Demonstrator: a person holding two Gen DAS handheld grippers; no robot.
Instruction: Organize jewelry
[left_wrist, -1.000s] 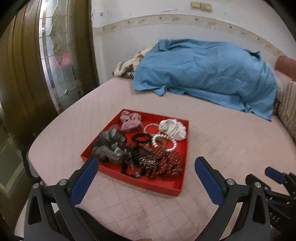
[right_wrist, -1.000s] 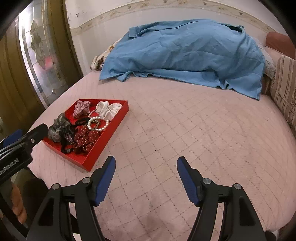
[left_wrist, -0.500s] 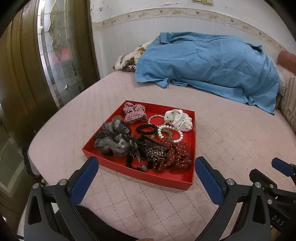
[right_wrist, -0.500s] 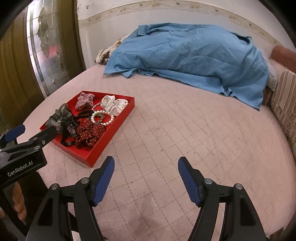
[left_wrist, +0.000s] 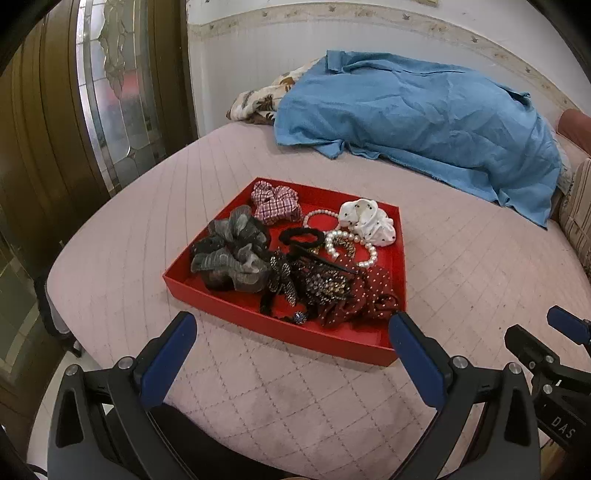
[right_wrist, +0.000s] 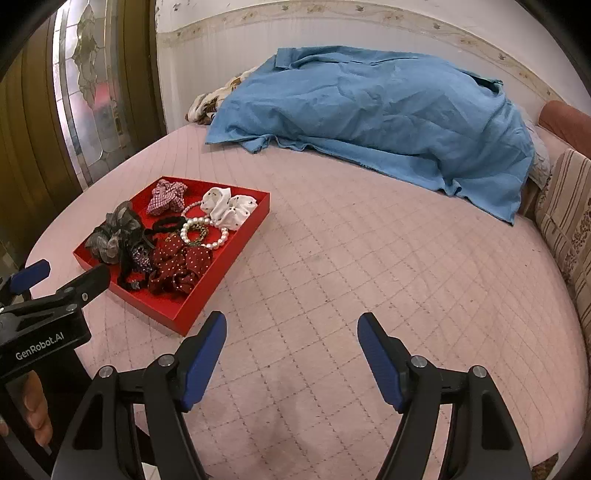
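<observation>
Left wrist: red tray (left_wrist: 229, 314) corner behind claw (left_wrist: 291, 325).

I see a pink quilted bed (right_wrist: 332, 258) under everything. A blue sheet (right_wrist: 369, 110) lies heaped along the wall at its far side, with floral fabric (left_wrist: 258, 103) poking out at its left end. A striped cushion (right_wrist: 565, 221) sits at the right edge, a glass-panelled door (left_wrist: 110, 92) stands left.

Left gripper (left_wrist: 291, 334) jaws apart, right gripper (right_wrist: 291, 332) likewise

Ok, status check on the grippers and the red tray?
Left gripper open, empty. Right gripper open, empty. Red tray full, untouched. Nothing in the way.
</observation>
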